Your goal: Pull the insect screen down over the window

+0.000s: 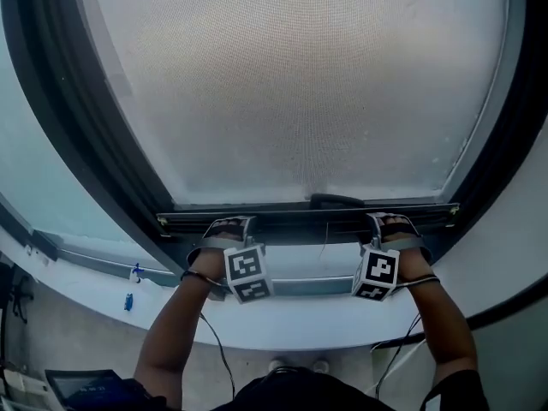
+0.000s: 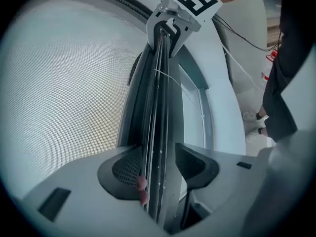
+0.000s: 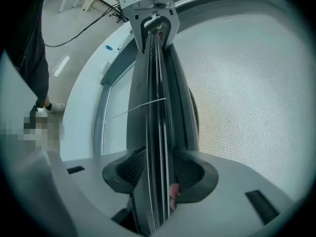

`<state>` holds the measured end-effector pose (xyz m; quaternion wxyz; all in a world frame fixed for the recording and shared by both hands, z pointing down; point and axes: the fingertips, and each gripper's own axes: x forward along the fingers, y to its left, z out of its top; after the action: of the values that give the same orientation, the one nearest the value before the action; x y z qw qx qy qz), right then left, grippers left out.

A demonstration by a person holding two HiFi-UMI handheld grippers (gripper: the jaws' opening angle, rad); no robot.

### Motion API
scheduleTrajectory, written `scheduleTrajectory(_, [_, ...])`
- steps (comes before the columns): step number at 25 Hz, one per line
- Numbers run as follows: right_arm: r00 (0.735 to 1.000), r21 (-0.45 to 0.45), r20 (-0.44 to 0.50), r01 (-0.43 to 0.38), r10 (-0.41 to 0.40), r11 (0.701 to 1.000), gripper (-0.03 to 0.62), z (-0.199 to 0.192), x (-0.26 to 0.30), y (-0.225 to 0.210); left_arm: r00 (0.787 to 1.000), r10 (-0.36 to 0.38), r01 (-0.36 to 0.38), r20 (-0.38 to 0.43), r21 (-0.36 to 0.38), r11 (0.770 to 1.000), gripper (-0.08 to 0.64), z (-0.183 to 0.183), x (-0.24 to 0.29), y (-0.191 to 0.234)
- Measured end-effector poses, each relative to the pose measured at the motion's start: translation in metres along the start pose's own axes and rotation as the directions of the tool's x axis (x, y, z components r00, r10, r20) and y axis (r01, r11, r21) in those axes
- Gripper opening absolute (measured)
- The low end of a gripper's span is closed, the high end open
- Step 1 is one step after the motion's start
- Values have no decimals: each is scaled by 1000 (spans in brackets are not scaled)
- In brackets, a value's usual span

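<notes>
The grey mesh insect screen covers the window pane down to its dark bottom bar, which lies just above the sill. A small dark handle sits at the bar's middle. My left gripper is shut on the bar's left part, and my right gripper is shut on its right part. In the left gripper view the bar runs between the pads of the left gripper up to the right gripper. The right gripper view shows the right gripper clamping the bar, with the left gripper at the far end.
A dark curved window frame surrounds the screen. Below it runs the white sill. A thin cord sticks out from the bar. Cables hang by my arms, and a screen device lies at the lower left.
</notes>
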<state>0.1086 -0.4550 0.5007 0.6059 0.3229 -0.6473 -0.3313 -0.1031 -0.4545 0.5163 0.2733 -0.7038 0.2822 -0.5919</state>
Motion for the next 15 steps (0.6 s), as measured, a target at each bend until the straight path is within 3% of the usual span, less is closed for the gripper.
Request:
scheduleTrajectory(4, [987, 9, 16, -158, 158, 987, 204, 1, -3, 17, 996, -79, 79, 29, -8, 997, 210, 0, -2, -6])
scheduleTrajectory(15, [982, 40, 42, -184, 182, 982, 224, 8, -3, 22, 990, -130, 132, 62, -32, 991, 224, -2, -3, -19])
